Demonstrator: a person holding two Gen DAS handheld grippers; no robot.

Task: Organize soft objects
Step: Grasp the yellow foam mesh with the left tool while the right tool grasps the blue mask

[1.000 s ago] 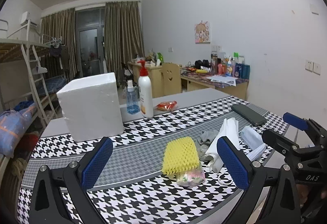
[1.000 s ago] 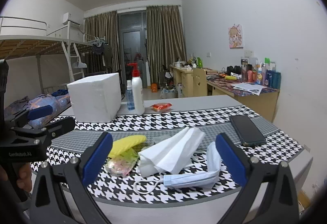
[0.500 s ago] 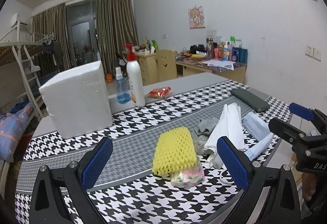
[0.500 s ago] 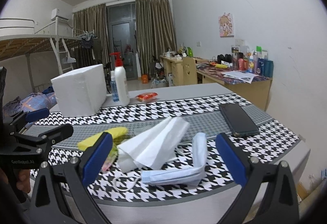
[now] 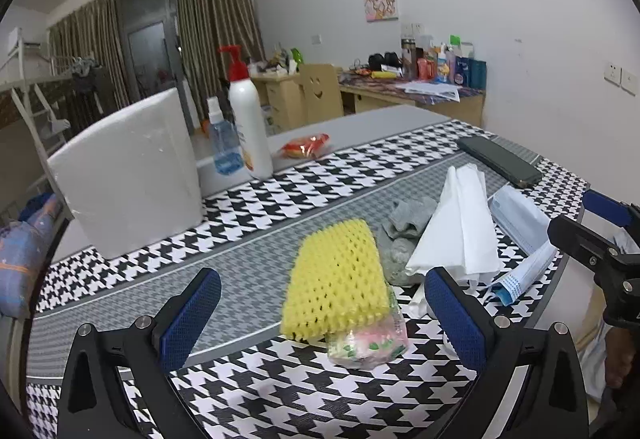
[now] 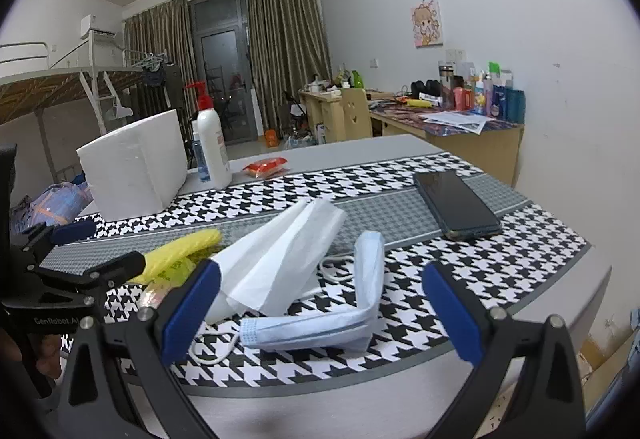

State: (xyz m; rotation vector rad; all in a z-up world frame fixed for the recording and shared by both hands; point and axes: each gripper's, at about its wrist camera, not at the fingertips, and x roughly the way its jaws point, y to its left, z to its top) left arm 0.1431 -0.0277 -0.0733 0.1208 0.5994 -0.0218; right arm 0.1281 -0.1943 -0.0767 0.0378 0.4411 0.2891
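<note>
Two blue-padded fingers of the left gripper (image 5: 322, 313) stand wide apart and grasp nothing in the left wrist view; between them on the houndstooth tablecloth (image 5: 256, 199) lies a yellow foam net (image 5: 336, 279), resting on a clear floral packet (image 5: 366, 341). Just right of the net sit a crumpled grey sock (image 5: 404, 229), a folded white tissue (image 5: 460, 223) and a pale blue face mask (image 5: 518, 223), all bunched close together. A dark phone (image 5: 498, 161) lies farther back, and a white foam box (image 5: 128, 171), a spray bottle (image 5: 224, 147), a pump bottle (image 5: 248, 123) and a red snack packet (image 5: 306, 145) stand well behind. In the right wrist view the right gripper (image 6: 320, 313) is likewise spread open and empty, low over the near table edge, with the face mask (image 6: 340, 319) bent in an L between its fingers and the tissue (image 6: 276, 255) just behind its left pad. The foam net (image 6: 180, 249) shows to the left, partly hidden by the left gripper (image 6: 76, 251).
</note>
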